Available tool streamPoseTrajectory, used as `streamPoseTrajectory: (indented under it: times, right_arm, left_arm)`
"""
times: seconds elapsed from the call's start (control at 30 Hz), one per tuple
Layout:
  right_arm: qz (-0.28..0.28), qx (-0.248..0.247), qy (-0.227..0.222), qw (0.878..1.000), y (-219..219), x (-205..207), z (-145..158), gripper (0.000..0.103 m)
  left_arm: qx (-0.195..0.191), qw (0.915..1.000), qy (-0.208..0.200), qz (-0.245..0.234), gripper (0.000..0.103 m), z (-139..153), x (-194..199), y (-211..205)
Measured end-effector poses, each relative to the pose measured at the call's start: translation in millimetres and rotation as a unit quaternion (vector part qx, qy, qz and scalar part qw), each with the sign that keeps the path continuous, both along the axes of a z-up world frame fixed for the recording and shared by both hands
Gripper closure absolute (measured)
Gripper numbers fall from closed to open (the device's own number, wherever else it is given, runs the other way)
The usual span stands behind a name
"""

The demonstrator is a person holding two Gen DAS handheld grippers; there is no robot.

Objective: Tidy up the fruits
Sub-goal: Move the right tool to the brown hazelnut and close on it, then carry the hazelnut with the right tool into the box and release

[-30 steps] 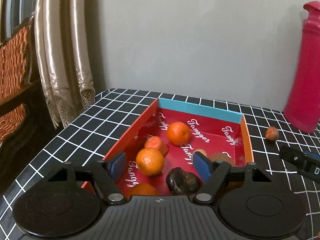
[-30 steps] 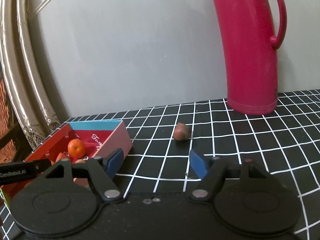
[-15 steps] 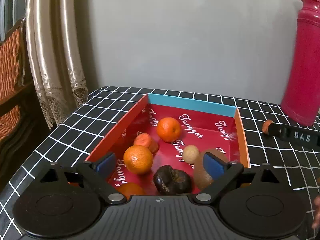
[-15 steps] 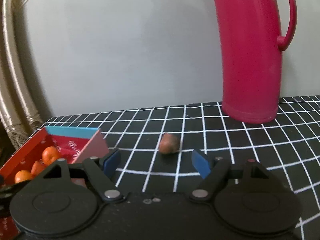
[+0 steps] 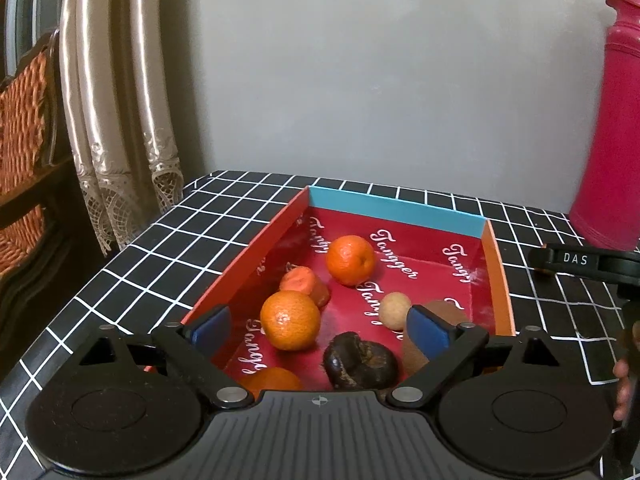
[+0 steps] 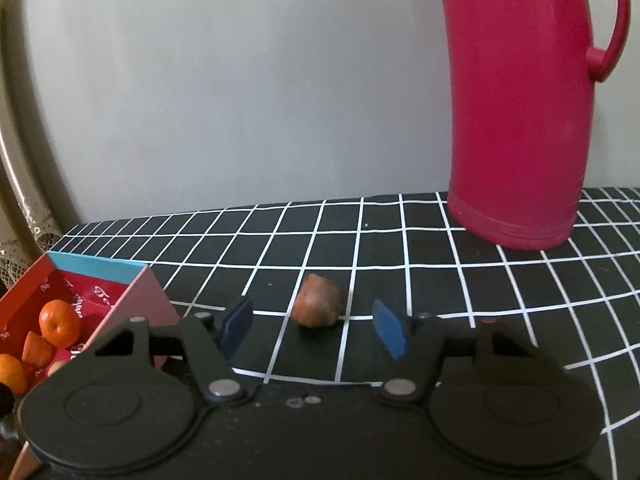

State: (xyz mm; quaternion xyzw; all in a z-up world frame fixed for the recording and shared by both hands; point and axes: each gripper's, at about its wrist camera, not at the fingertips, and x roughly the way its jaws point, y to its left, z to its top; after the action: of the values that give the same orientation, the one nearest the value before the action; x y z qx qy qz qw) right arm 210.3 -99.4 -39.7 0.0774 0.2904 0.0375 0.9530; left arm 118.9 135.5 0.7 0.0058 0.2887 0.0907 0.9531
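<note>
A red box (image 5: 396,210) with a blue far wall holds two whole oranges (image 5: 290,320), a dark shrivelled fruit (image 5: 360,360), a small beige ball (image 5: 394,310) and a brown fruit (image 5: 444,312). My left gripper (image 5: 318,326) hangs open over the box's near end, touching nothing. On the checked cloth right of the box (image 6: 140,292) lies a small brown fruit (image 6: 318,302). It sits between the fingers of my right gripper (image 6: 312,316), whose jaws are closing; the pads stand clear of it on both sides.
A tall red flask (image 6: 516,120) stands at the back right, close behind the brown fruit. Curtains (image 5: 116,120) and a wicker chair (image 5: 20,140) lie beyond the table's left edge. A hand (image 5: 622,384) shows at the right rim.
My right gripper moved forward, so the brown fruit now lies between its fingers, and its jaws narrowed. The left jaws widened and then held still over the box.
</note>
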Motion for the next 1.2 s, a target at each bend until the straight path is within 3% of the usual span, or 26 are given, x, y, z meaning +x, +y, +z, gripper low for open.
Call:
streamPoseTrajectory:
  times: [0.33,0.47,0.93,1.2]
  right_arm:
    - [-0.013,0.013,0.009,1.000,-6,16,-6,0.056]
    - [-0.010,0.007,0.006,1.000,-3,15,-8,0.073]
    - [0.005,0.001,-0.009,1.000,6,-3,0,0.074]
    - [0.051,0.023,-0.045,0.997,29,-35,33,0.074]
  left_arm:
    - [-0.001,1.0000,0.000,0.003,0.008,0,-1,2]
    - [0.000,1.0000,-0.002,0.004,0.008,1,-1,2]
    - [-0.002,1.0000,-0.001,0.008,0.008,2,-2,7]
    - [-0.011,0.9999,-0.004,0.006,0.008,7,-6,11]
